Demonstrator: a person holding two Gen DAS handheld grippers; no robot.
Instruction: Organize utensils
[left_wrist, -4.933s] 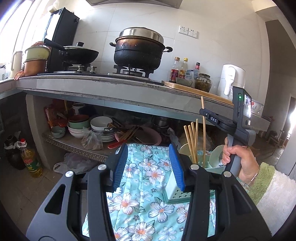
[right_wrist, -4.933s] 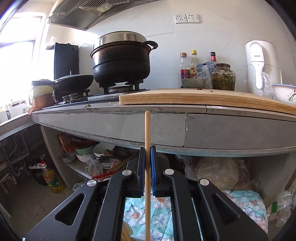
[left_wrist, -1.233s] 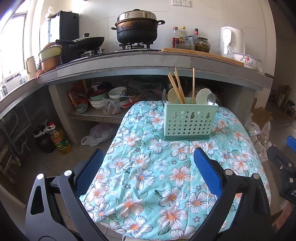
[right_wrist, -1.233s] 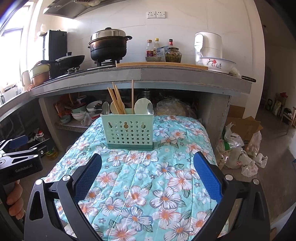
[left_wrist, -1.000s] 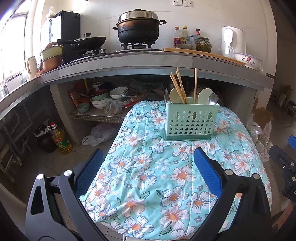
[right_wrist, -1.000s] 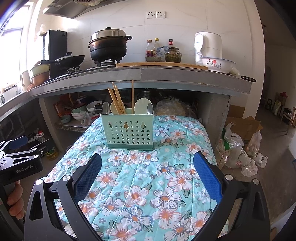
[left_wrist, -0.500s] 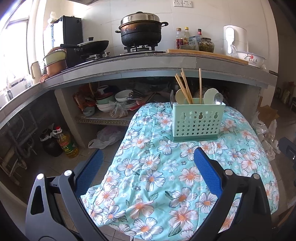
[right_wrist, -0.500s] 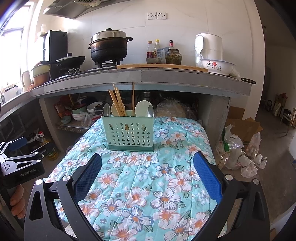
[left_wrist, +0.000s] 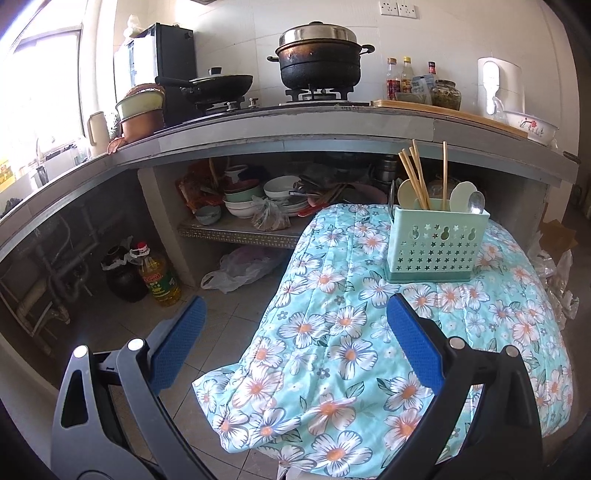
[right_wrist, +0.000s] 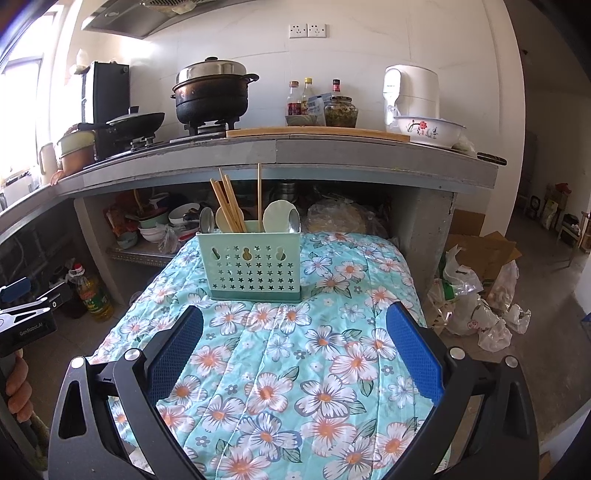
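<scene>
Right wrist view looks straight at the mint-green utensil caddy (right_wrist: 249, 264), which stands upright on the far half of a table under a floral quilted cloth (right_wrist: 295, 369), just in front of the concrete kitchen counter (right_wrist: 332, 155). Wooden chopsticks (right_wrist: 227, 205) lean together in its left part, one more chopstick (right_wrist: 259, 195) stands nearly vertical towards the middle, and pale ceramic spoons (right_wrist: 279, 216) with a metal spoon (right_wrist: 294, 221) fill the right side; another metal spoon (right_wrist: 206, 220) shows at the left end. No loose utensil lies on the cloth in either view, so the sorting looks finished or very nearly so; at most a last check or tidy-up seems to be left.

The right gripper (right_wrist: 294, 350) hangs above the near part of the cloth with its blue pads spread wide, holding nothing and touching nothing, well apart from the caddy. In the left wrist view the left gripper (left_wrist: 295, 345) is likewise spread wide and empty, off the table's left edge, partly over the tiled floor, with the caddy (left_wrist: 437, 242) ahead and to its right. A person's hand (right_wrist: 16, 387) grips the left tool's handle at the frame edge.
</scene>
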